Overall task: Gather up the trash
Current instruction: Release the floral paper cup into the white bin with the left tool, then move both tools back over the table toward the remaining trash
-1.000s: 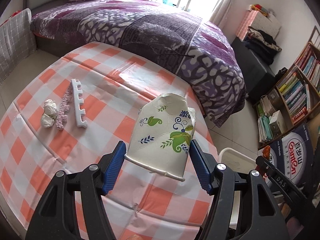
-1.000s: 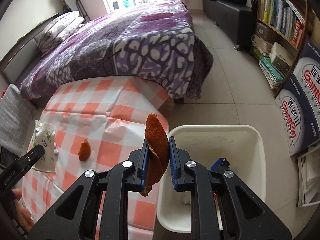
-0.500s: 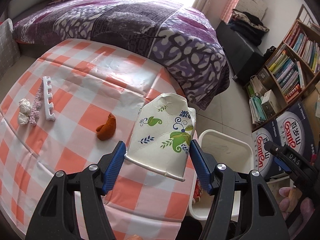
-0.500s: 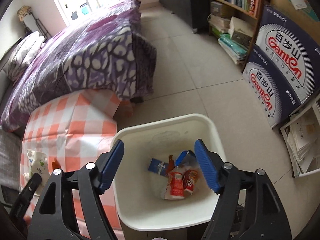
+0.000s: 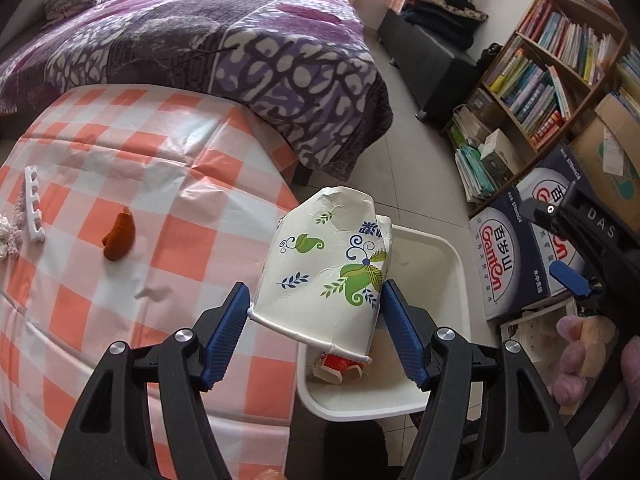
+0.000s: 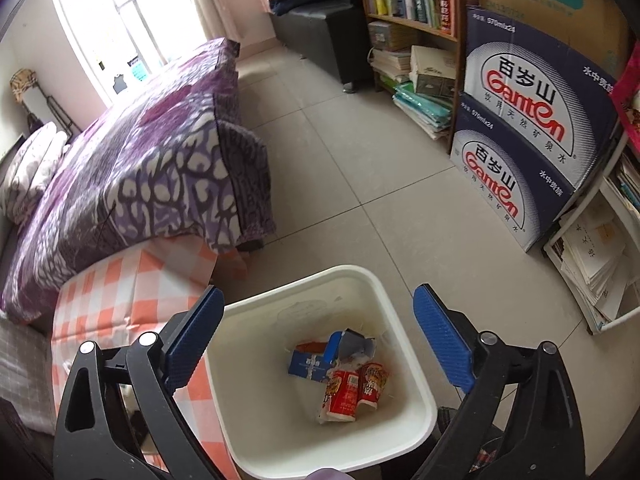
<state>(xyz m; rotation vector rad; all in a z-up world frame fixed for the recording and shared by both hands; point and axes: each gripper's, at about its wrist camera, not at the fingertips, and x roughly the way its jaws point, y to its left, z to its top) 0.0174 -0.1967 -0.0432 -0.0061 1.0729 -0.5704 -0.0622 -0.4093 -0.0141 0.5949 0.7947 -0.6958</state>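
Right wrist view: right tongs (image 6: 316,344) stand wide and empty, jaws just opened, over the white bin (image 6: 416,400). Inside it, at 6 o'clock, red wrappers (image 6: 354,386); behind them a blue carton (image 6: 310,365). Left wrist view: left tongs (image 5: 316,330) grip a crumpled paper cup (image 5: 326,264) above the bin's near edge. An orange peel (image 5: 119,235) lies on the worktop (image 5: 192,248) at 9 o'clock.

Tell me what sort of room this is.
Most likely a bedroom at home: a bed with a purple quilt, a bookshelf crammed with books, and a small table with a checked cloth beside the bed.
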